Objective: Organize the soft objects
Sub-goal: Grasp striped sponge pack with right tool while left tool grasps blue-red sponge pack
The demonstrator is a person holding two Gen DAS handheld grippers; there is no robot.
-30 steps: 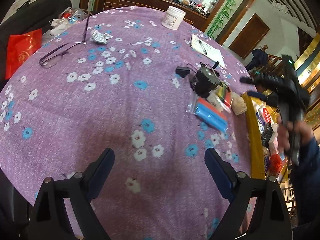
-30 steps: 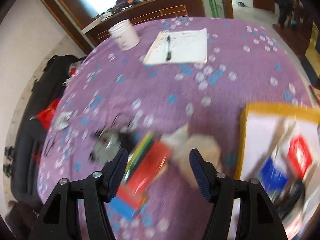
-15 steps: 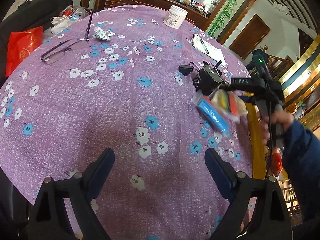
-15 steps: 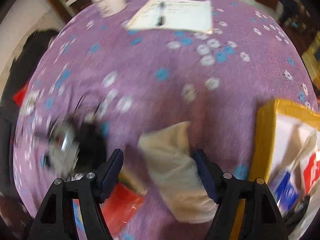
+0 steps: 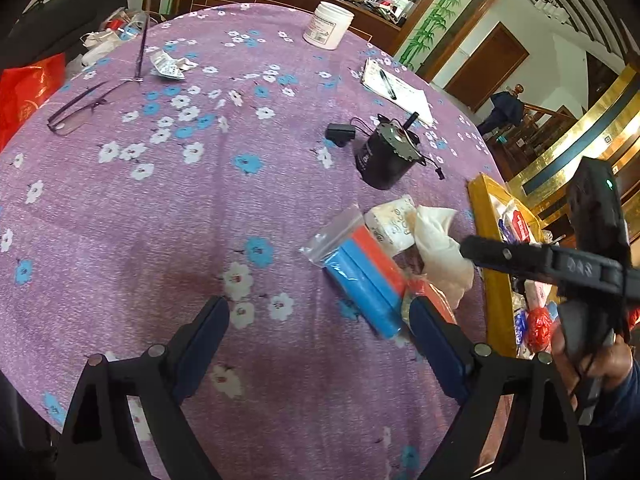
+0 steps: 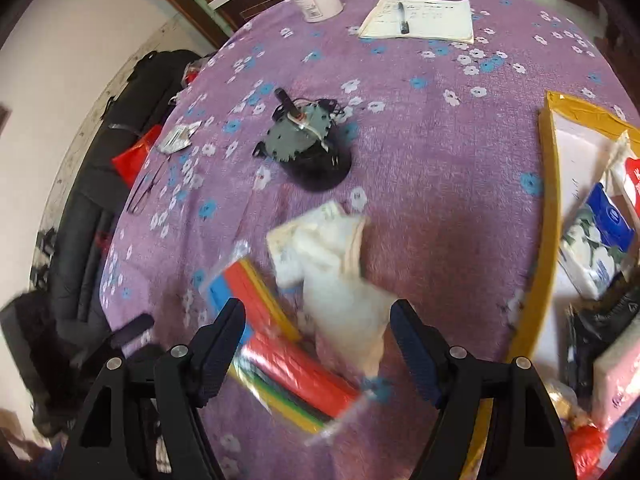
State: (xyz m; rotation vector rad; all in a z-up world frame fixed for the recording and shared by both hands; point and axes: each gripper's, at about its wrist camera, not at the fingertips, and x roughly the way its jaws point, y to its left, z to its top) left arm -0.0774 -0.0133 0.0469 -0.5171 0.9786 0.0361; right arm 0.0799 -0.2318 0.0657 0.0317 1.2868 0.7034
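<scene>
A cream cloth bag (image 5: 438, 246) (image 6: 344, 280) lies on the purple flowered tablecloth (image 5: 160, 200), next to a white tissue pack (image 5: 390, 220) and a clear bag of coloured foam sticks (image 5: 360, 272) (image 6: 280, 340). My right gripper (image 6: 318, 332) is open, its jaws on either side of the cloth bag and the sticks, just above them. It shows from the side in the left wrist view (image 5: 560, 264). My left gripper (image 5: 320, 328) is open and empty, low over the cloth, left of the foam sticks.
A yellow-rimmed box (image 6: 548, 208) (image 5: 492, 272) with packets and bags stands at the right. A black motor (image 5: 386, 156) (image 6: 310, 148) with a cable lies beyond the pile. A white jar (image 5: 328, 26), notepad with pen (image 6: 420, 20), glasses (image 5: 76, 108) and foil packet (image 5: 170, 68) lie farther off.
The right gripper has moved down and in over the cloth bag and foam sticks. The bag of foam sticks has shifted on the cloth. The left gripper has stayed open and moved closer to the pile.
</scene>
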